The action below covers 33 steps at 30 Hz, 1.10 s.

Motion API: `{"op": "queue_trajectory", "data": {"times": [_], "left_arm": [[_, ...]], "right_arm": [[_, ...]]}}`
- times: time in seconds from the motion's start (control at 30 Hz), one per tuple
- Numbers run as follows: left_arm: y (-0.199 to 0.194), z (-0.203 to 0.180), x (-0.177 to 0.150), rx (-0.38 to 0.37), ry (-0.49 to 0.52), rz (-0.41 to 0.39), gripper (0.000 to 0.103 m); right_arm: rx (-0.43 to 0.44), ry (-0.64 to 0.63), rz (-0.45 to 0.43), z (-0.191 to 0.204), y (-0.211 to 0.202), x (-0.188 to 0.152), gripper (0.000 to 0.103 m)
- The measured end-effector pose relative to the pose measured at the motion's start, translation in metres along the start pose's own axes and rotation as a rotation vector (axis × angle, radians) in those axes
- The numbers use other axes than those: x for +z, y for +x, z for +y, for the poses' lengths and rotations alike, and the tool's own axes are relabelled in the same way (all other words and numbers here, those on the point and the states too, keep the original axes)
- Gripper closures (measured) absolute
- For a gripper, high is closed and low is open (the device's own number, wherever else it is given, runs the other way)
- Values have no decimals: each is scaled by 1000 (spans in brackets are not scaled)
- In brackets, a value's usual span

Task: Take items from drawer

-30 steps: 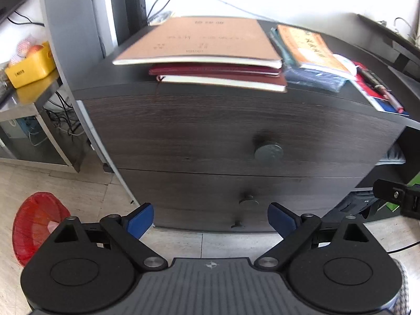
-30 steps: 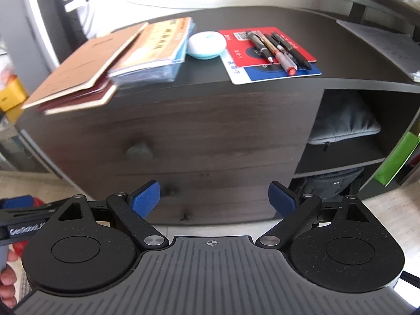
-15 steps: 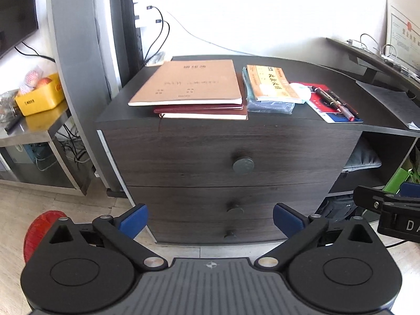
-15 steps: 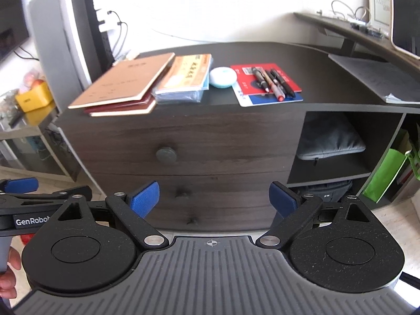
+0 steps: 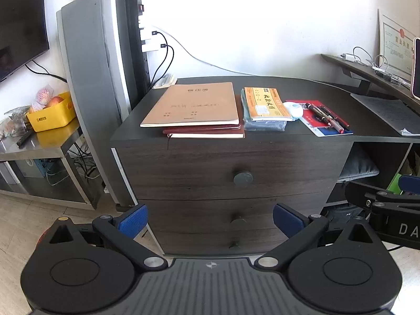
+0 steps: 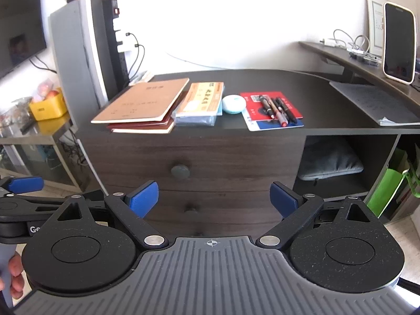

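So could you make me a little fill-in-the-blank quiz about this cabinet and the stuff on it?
1. The top drawer is ____.
2. The tan notebook lies on a ____ book.
3. The pens rest on a red and ____ card.
4. The jaws of the left gripper and the right gripper stand ____, holding nothing.

Missing words: closed; maroon; blue; open

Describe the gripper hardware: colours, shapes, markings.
Both match: left gripper and right gripper have blue ribbed fingertip pads on black linkage arms with silver pivot pins, two round black discs, and a grey ribbed centre plate with a crosshair mark. White lettering marks each side.
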<state>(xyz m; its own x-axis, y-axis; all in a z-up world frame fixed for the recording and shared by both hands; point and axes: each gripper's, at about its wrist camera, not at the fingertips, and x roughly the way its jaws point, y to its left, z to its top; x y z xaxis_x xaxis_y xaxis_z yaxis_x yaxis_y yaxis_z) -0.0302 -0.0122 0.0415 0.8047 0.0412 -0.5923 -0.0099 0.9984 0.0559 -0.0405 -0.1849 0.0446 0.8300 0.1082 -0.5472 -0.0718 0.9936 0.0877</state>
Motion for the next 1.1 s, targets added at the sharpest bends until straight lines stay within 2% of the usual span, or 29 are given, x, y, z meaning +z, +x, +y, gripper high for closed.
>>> {"op": "queue_trajectory", "data": {"times": [0.2,0.53,0.73,1.1], "left_arm": [[8,-3,3,-13,0,19,1],[28,3,6,-96,-67,105,1],[35,-1,7,-44,-46,144,1],[38,-6,10,-36,-44,146,1]], "right_arm": [[-25,-16,-3,-3,3,-1,7],[-45,6,22,-13,16,-3,7],[-49,8,34,-15,21,-5,7],[-47,6,45,-18,25,-7,7]]}}
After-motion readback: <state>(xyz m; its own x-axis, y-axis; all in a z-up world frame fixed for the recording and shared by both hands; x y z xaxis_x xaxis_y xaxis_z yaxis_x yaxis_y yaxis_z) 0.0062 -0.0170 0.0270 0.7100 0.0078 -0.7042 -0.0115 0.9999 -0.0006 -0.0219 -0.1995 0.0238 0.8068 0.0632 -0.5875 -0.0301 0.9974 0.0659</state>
